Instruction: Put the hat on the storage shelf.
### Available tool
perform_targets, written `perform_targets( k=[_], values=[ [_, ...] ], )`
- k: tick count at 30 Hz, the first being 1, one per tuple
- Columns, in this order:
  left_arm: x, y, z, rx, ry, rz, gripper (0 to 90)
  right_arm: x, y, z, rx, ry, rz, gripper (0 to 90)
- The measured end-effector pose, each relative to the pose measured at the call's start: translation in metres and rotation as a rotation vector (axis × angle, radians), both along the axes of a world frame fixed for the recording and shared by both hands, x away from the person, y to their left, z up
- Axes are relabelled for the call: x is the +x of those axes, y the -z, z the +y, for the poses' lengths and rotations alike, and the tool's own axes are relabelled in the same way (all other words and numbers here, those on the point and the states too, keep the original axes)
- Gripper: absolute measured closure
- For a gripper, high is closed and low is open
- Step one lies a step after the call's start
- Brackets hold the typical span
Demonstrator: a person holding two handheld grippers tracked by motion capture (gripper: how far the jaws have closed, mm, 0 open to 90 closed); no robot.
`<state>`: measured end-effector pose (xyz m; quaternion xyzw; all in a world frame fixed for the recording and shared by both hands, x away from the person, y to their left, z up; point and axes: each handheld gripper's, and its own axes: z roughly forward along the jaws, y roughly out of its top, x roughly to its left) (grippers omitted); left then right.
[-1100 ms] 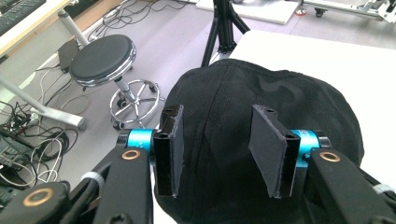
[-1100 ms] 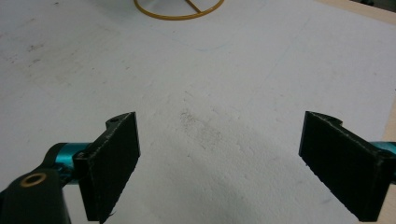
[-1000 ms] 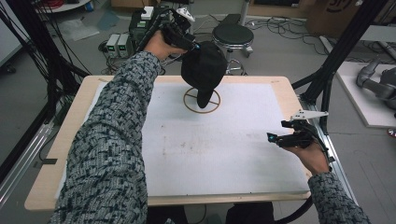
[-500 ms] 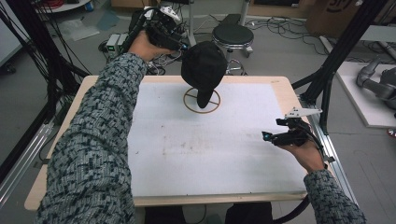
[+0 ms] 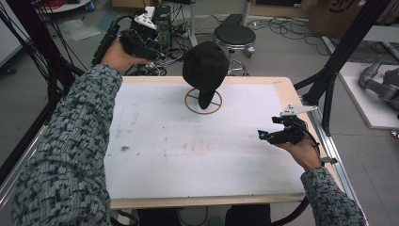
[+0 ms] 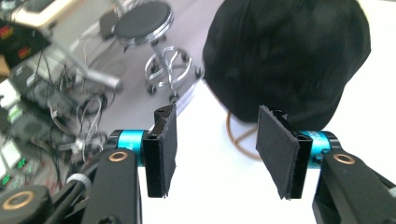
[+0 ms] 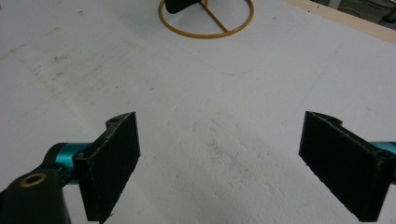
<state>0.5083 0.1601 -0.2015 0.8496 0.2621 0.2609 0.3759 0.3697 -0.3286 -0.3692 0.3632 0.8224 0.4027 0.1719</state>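
Black cap (image 5: 205,68) on stand, no legible writing; both grippers' fingers released.

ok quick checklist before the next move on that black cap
1. Black cap seated on the gold wire stand: ok, it hangs there with its brim pointing down.
2. Left gripper open and empty: ok, its jaws stand apart with nothing between them.
3. Left gripper clear of the cap: ok, it is raised beyond the table's far left edge, apart from the cap.
4. Right gripper open and empty: ok, bare white table shows between its jaws.
5. Stand's ring flat on the table: ok.
6. Cap hooked firmly on the stand: cannot tell, the cap hides the stand's top.
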Motion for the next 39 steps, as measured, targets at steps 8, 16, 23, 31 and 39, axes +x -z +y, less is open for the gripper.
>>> perform_targets(
  k=[8, 16, 23, 31, 39],
  values=[
    [-0.028, 0.017, 0.042, -0.023, -0.075, 0.019, 42.8, 0.005, 0.001, 0.003, -0.012, 0.000, 0.007, 12.2],
    [-0.053, 0.030, 0.071, -0.018, -0.130, 0.036, 31.5, 0.010, 0.003, 0.011, -0.028, -0.008, 0.003, 12.1],
    [-0.074, 0.039, 0.085, -0.023, -0.148, 0.035, 25.5, 0.012, 0.003, 0.013, -0.020, -0.006, 0.000, 12.1],
    [-0.089, 0.055, 0.091, -0.010, -0.161, 0.050, 20.9, 0.010, 0.002, 0.013, -0.035, 0.000, 0.007, 12.1],
    [-0.109, 0.078, 0.095, -0.024, -0.199, 0.038, 13.0, 0.012, 0.002, 0.015, -0.040, 0.001, 0.013, 12.1]
  ],
)
